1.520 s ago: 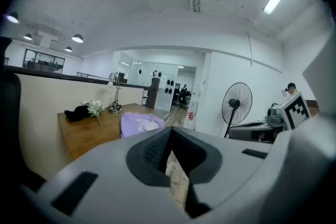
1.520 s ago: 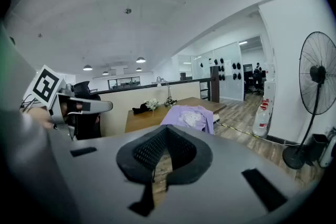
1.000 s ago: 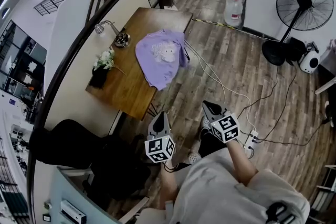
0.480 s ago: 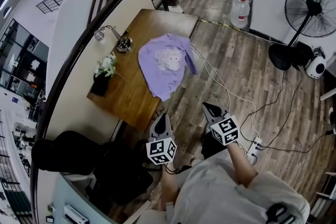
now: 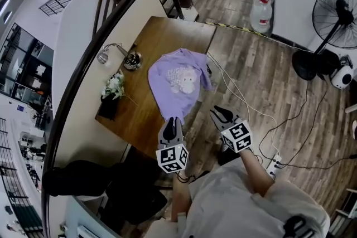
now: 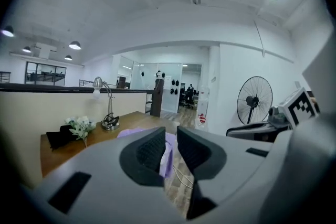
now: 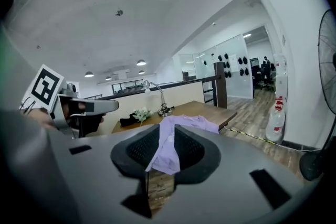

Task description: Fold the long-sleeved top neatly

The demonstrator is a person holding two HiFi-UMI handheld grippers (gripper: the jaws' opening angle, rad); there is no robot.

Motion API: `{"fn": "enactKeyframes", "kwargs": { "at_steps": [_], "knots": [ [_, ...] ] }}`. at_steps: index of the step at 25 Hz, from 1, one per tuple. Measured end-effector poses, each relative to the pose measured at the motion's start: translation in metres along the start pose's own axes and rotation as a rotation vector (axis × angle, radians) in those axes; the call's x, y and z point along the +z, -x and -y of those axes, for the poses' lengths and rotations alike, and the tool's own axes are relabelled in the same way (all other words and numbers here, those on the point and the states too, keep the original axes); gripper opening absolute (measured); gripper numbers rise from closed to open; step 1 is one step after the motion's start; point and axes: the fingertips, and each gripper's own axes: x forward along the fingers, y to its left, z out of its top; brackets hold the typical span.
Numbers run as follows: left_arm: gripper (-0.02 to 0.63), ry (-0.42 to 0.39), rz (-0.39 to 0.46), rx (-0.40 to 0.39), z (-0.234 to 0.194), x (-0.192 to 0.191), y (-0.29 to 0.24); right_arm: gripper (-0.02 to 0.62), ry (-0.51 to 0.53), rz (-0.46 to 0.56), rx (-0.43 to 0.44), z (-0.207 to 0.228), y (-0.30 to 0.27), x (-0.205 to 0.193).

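Lilac, the long-sleeved top [image 5: 177,82] lies spread on the wooden desk [image 5: 139,120], towards its floor-side edge. One sleeve seems to hang over that edge, though the head view is too small to be sure.

Only the head view shows the whole layout: the lamp [image 5: 120,54] and flowers [image 5: 114,86] sit at the desk's far side, well apart from the top. The gripper views give what it cannot. The left tongs [image 5: 172,125] stand with a narrow gap and the right tongs [image 5: 221,115] with a wider one. Both have just been opening, with nothing between the pads; the top shows through each gap from a distance.

The left tongs' tip is at the desk's near corner, while the right tongs hang over bare plank floor [image 5: 262,75]. Cables [image 5: 240,98] trail across that floor beside the desk, and a fan [image 5: 334,11] stands well off to the right.

Against the earlier frames, both tongs are nearer the desk, and the top sits lower and closer in the head view.
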Motion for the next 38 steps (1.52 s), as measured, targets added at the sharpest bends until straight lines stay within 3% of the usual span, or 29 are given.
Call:
{"fn": "enactKeyframes", "kwargs": {
  "at_steps": [7, 13, 20, 27, 38],
  "knots": [
    [0.15, -0.011, -0.029, 0.024, -0.002, 0.013, -0.037, 0.2, -0.026, -0.029, 0.065, 0.023, -0.024, 0.01],
    [0.166, -0.002, -0.067, 0.055, -0.002, 0.01, -0.067, 0.23, -0.015, -0.074, 0.109, 0.041, -0.029, 0.001],
    [0.166, 0.017, -0.099, 0.06, 0.008, 0.001, -0.089, 0.23, -0.091, -0.093, 0.065, 0.097, -0.02, -0.019],
    [0.165, 0.042, -0.12, 0.091, -0.02, -0.006, -0.114, 0.241, -0.113, -0.12, 0.054, 0.114, -0.041, -0.029],
    [0.165, 0.042, -0.131, 0.078, -0.091, 0.015, -0.214, 0.241, -0.076, -0.099, 0.037, 0.154, -0.147, 0.024]
  ]
}}
